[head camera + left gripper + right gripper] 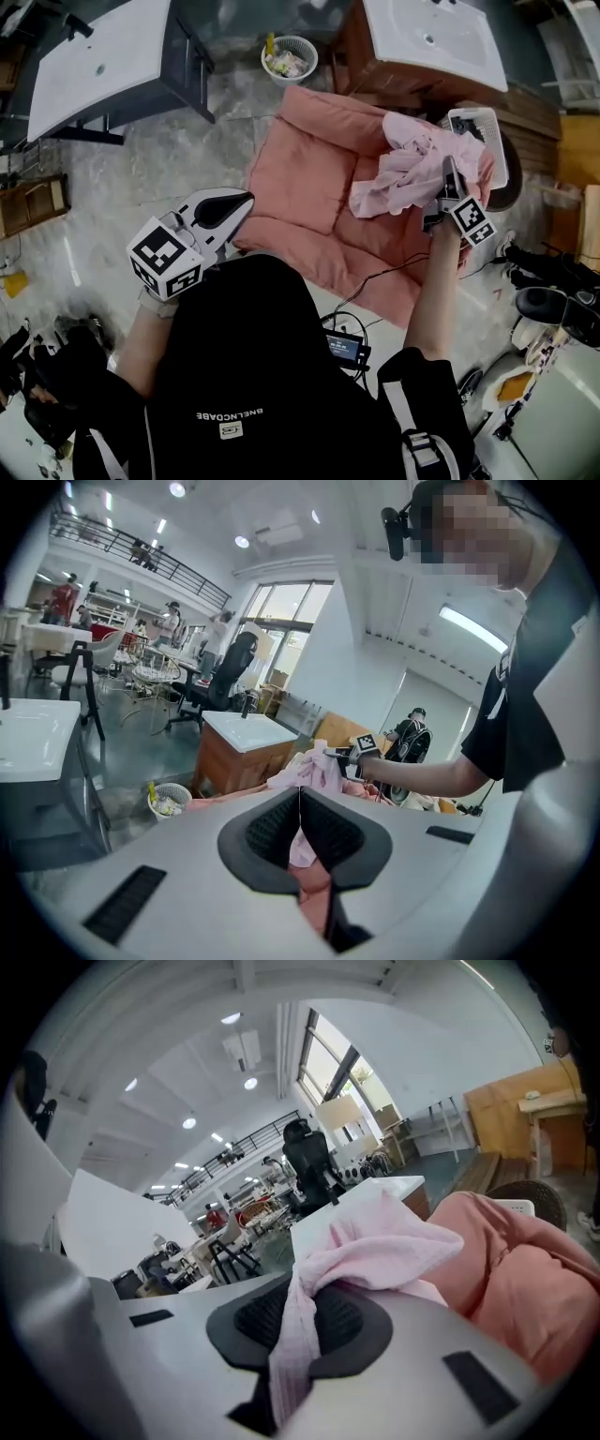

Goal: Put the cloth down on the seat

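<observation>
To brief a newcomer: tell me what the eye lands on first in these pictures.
First comes the pale pink cloth, bunched in the shut right gripper over the right part of the salmon seat in the middle of the head view. Next, the left gripper, shut and empty, just off the seat's left edge.

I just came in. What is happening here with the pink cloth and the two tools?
A person holds a gripper in each hand above a salmon-pink seat. The right gripper carries a light pink cloth, with its fingers shut on a fold of it. The cloth is bunched over the seat's right side and is not yet let go. The left gripper is shut and empty, held by the seat's left edge, close to the person's body.
</observation>
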The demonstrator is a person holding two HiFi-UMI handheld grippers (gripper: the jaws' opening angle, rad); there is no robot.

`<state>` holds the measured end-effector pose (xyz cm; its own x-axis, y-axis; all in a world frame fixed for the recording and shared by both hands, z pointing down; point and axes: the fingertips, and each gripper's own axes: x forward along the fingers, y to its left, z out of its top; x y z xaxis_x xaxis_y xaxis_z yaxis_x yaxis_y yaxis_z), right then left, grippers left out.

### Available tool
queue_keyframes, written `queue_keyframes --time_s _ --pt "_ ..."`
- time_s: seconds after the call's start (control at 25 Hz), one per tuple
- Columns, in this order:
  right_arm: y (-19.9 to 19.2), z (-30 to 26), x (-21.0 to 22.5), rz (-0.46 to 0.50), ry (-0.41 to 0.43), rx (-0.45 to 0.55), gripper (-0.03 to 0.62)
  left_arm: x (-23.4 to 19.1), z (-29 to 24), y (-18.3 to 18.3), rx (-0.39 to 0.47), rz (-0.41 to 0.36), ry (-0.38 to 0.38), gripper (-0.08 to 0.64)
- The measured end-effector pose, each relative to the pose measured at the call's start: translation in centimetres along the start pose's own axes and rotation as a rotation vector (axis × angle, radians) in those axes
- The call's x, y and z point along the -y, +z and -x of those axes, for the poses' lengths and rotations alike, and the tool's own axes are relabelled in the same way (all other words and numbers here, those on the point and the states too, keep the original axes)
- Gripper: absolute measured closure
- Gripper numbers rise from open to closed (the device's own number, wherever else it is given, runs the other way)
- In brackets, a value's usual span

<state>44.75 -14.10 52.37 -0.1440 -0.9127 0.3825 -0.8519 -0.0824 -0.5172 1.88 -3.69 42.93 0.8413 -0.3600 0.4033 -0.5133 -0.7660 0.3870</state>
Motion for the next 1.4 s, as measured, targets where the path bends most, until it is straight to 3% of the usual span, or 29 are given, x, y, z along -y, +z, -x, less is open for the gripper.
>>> queue_keyframes --time_s 0.24,0.68,1.0,1.4 --pt "-3.4 -1.9 2.3 0.045 -0.040 -0.136 0.520 0.4 -0.4 -0.7 0.006 0.037 0.022 0.546" --pt "-11.0 -4.3 6.5 0.010 -0.146 -0.339 0.520 0.3 -0.8 -2.2 0.004 0.081 0.050 0.545" --pt "-16.5 -5.1 8.0 -0.023 -0.192 -0.432 0.520 1.2 -1.3 -3.1 -0.015 0.082 0.043 0.546" --pt "-21.8 -5.7 9.1 -0.078 -0.240 -0.469 0.520 1.9 -1.5 -3.5 -0.033 0.073 0.040 0.545"
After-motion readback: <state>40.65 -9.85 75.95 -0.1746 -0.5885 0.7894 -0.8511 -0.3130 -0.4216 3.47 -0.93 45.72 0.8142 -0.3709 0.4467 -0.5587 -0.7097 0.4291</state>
